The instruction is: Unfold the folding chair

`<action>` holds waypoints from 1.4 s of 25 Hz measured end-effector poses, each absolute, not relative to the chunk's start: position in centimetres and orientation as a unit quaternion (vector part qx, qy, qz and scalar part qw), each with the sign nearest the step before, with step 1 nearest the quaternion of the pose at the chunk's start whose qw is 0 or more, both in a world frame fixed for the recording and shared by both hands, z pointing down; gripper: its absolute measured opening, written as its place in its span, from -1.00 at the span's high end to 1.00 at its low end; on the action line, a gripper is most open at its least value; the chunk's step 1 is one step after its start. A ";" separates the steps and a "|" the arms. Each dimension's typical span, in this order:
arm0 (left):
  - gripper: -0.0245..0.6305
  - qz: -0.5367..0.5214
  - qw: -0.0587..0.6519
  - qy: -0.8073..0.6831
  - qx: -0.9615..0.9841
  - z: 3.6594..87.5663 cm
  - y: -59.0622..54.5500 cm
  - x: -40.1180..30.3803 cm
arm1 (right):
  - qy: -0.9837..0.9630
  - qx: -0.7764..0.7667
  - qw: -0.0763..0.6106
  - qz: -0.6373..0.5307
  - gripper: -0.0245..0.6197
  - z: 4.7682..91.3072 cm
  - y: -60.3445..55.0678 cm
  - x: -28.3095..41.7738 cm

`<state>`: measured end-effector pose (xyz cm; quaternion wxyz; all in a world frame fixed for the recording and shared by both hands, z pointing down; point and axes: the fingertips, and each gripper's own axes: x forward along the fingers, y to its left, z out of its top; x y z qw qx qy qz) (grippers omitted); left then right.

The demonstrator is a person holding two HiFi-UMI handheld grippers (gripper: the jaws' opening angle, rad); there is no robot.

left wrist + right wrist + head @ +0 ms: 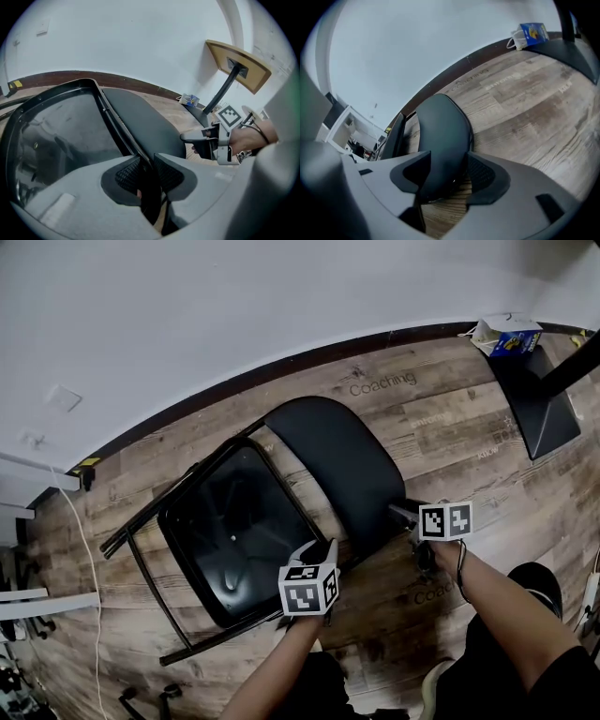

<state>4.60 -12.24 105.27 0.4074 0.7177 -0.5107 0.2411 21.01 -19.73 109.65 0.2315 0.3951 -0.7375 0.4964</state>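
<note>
I've got the left gripper (317, 554) pinched on the seat rim (119, 129) and the right gripper (403, 513) clamped on the backrest (440, 136) of the folding chair (239, 531) on the wooden floor (450, 427), and the seat looks only partly opened, so I judge most of the unfolding remains.

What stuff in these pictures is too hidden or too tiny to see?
- Head view: the marker cube covers where the left tool pinches the chair frame.
- Right gripper view: the backrest, gripped by the right tool, blocks most of the seat.
- Head view: the print on the blue box is too small to read.
</note>
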 end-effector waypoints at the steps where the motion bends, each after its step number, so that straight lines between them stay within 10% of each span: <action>1: 0.65 0.239 0.409 -0.510 0.718 105.1 -12.2 4.5 | -0.732 0.397 0.217 0.510 0.20 109.8 -19.8 21.0; 35: 0.67 0.132 0.407 -0.518 0.741 96.8 -12.4 2.1 | -0.643 0.417 0.022 0.642 0.28 111.1 -18.3 18.6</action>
